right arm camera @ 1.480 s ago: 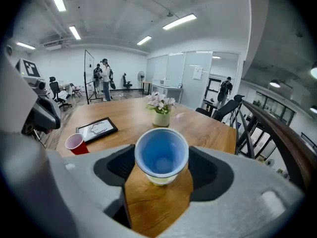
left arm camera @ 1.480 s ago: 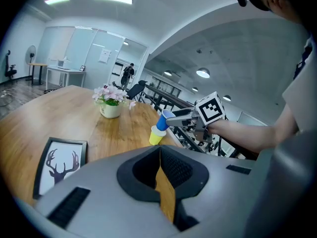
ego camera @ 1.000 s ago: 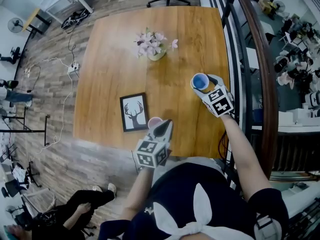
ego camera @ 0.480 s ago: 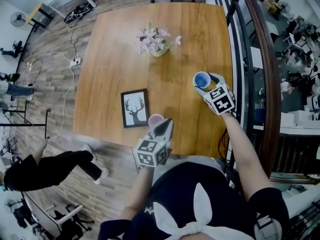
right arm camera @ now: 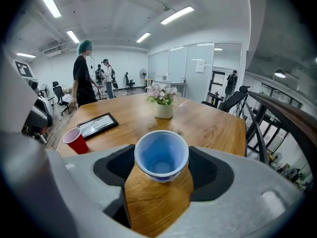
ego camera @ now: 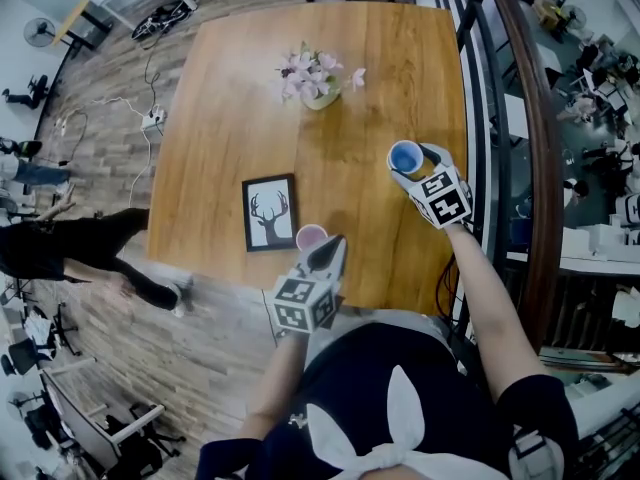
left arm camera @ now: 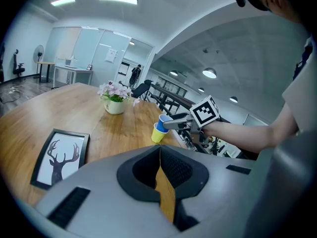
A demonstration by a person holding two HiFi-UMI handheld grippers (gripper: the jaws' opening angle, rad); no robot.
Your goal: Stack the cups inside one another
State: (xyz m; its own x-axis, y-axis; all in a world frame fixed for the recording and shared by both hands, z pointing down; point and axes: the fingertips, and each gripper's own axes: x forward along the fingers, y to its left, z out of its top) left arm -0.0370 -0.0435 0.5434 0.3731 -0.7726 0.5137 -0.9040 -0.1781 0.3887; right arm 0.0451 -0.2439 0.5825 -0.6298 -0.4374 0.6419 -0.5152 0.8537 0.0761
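Only the passer-by (ego camera: 60, 245) has moved; right gripper (ego camera: 409, 161) fingers still clasp the blue cup (right arm camera: 161, 155), left gripper (ego camera: 330, 251) fingers stay clenched.

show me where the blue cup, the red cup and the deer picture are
blue cup (right arm camera: 161, 158), right gripper view, on its inside bottom
red cup (right arm camera: 78, 143), right gripper view, on its side wall
deer picture (ego camera: 268, 216), head view, on the middle of the print

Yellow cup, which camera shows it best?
The left gripper view: the yellow cup shows side-on, with the blue cup sitting in it. In the head and right gripper views the blue cup hides it.
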